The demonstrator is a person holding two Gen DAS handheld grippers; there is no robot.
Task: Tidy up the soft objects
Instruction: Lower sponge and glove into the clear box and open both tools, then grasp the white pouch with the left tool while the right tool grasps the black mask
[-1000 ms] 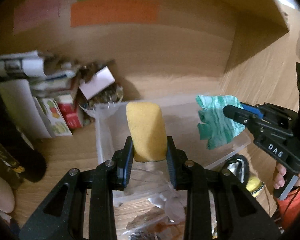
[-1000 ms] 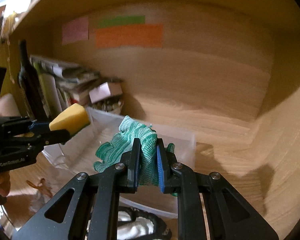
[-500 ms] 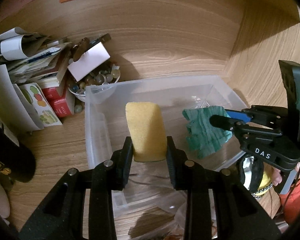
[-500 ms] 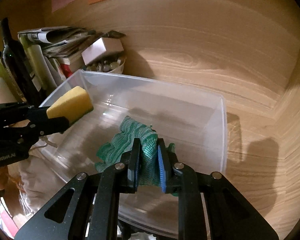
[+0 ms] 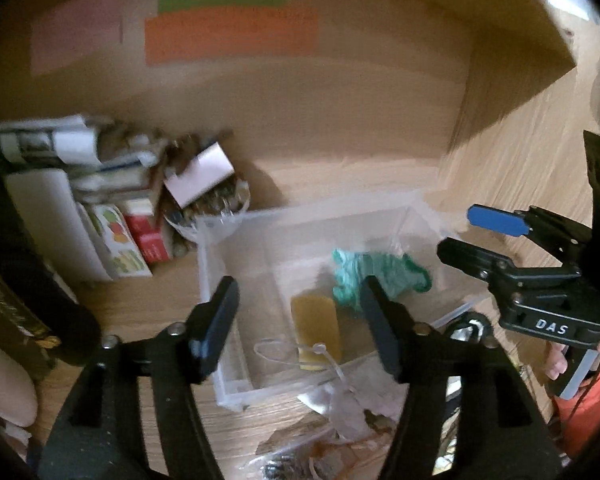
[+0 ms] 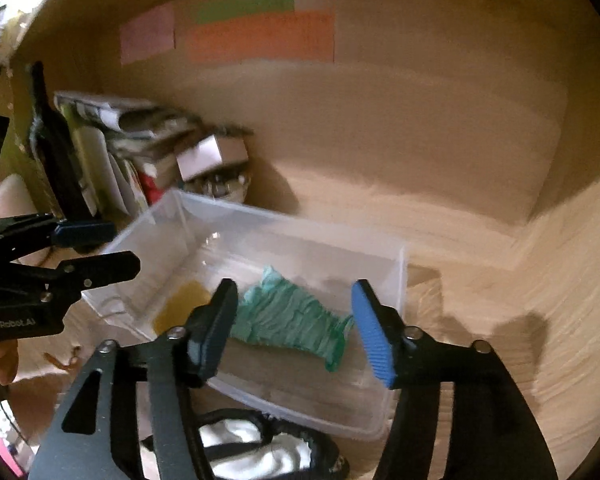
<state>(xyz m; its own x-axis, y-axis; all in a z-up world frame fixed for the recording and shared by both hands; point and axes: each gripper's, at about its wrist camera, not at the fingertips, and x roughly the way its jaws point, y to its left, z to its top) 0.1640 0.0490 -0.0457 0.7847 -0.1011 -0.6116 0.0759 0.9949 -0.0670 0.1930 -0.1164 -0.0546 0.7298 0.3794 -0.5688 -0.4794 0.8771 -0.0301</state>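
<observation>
A: Where were the soft items?

B: Both lay on the floor of the clear plastic bin. Yellow sponge sat flat, just ahead of and below the gap in the left tongs. Green knit cloth lay crumpled beside it, framed between the fingers of the right tongs; sponge and cloth were close, contact unclear through blur.

A: Tong state?

B: Left ones spread wide, nothing between them. Right ones spread wide too, empty, cloth free below them. Both hovered above the bin, apart from its contents.

A: Surroundings?

B: Bin stood on a wooden surface. Beyond the left tongs, to their left: a stack of papers and boxes and a bowl of small items touching the bin's far corner. Orange and green notes on the back wall. Crinkled clear plastic lay near the left tongs' base.
</observation>
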